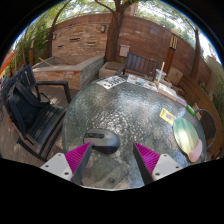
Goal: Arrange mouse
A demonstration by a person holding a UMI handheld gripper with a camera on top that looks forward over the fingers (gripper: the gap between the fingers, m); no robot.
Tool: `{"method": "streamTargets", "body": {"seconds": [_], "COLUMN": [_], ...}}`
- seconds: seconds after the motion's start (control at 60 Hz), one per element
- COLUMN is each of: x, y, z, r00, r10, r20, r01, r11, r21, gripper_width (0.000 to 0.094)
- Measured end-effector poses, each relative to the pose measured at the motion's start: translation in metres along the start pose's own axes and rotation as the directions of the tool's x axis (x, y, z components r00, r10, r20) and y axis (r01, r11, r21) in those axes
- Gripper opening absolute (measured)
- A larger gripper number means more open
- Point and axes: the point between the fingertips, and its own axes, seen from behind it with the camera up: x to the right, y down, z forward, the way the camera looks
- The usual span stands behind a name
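I'm holding the gripper (pixel 113 160) wide open over the glass table (pixel 125 115), its pink pads (pixel 77 157) gripping nothing. The mouse (pixel 100 139) is sitting just ahead of the fingers (nearer the left one), untouched. Further right a green plate (pixel 186 136) is resting; a black chair (pixel 32 108) is standing left, a brick wall (pixel 85 38) beyond.
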Motion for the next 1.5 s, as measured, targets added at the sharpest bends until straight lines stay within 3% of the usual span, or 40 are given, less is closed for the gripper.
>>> {"method": "streamTargets", "body": {"seconds": [0.45,0.65,0.867,1.0,1.15,1.233,1.3,1.383,1.433,1.5], "x": [0.032,0.008,0.006,0.014,0.078,0.151,0.214,0.291,0.330,0.352], "y": [-0.040,-0.038,-0.039,-0.080,-0.185,-0.227,-0.235,-0.203,-0.154,-0.117], "z": [0.066,0.070,0.068,0.041,-0.026,-0.068,-0.066,-0.038,-0.010,0.025], "r00": [0.998,0.994,0.993,0.990,0.981,0.980,0.980,0.976,0.969,0.955], "r10": [0.004,0.089,0.085,0.053,0.107,0.147,0.183,0.219,0.246,0.292], "r20": [-0.062,0.057,0.088,0.133,0.163,0.134,0.076,-0.004,-0.036,-0.053], "r01": [-0.006,-0.086,-0.080,-0.057,-0.144,-0.185,-0.198,-0.206,-0.229,-0.284], "r11": [1.000,0.995,0.995,0.998,0.961,0.922,0.908,0.927,0.940,0.951], "r21": [-0.024,-0.046,-0.064,0.033,0.235,0.341,0.370,0.313,0.255,0.120], "gripper_width": [0.0843,0.0492,0.0366,0.0345,0.0344,0.0343,0.0343,0.0341,0.0340,0.0341]}}
